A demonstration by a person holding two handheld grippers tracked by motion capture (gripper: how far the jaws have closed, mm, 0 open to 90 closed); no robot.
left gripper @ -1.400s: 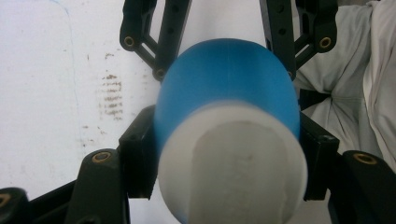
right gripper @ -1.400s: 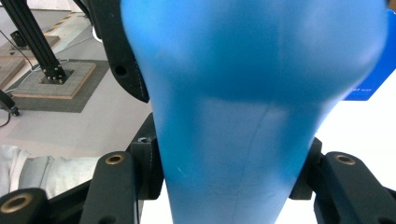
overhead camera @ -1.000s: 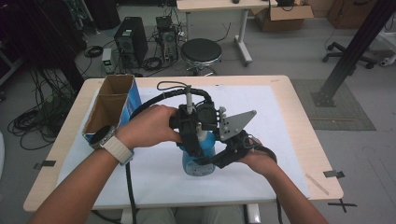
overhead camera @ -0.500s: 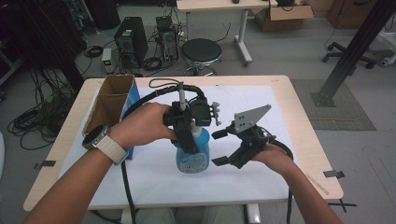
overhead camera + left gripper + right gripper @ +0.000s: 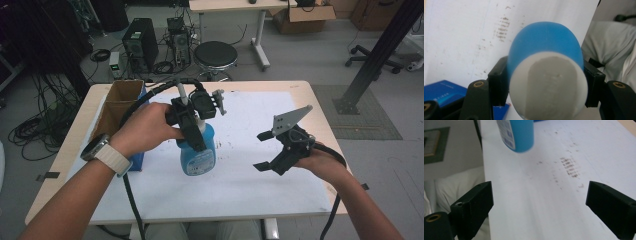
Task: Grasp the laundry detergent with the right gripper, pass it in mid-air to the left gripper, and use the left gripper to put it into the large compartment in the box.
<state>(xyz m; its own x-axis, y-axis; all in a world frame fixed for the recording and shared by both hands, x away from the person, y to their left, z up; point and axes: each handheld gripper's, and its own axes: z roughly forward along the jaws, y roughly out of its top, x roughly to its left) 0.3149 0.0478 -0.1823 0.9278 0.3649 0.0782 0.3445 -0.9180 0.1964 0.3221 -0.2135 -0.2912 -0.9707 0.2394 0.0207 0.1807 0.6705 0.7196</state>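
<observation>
Blue spray bottle (image 5: 198,150) at bench (image 5: 250,190) centre, pinched in my left tool (image 5: 192,131). Right tool (image 5: 267,150) just spread, let go, withdrew to 3 o'clock, empty. Handover complete; left carries alone.

The blue bottle (image 5: 198,150) stands upright over the white sheet near the middle of the table, a pale printed label on its lower front. Its upper part is clamped between the left gripper (image 5: 192,125)'s black jaws, and from above its top looks white and rounded.
</observation>
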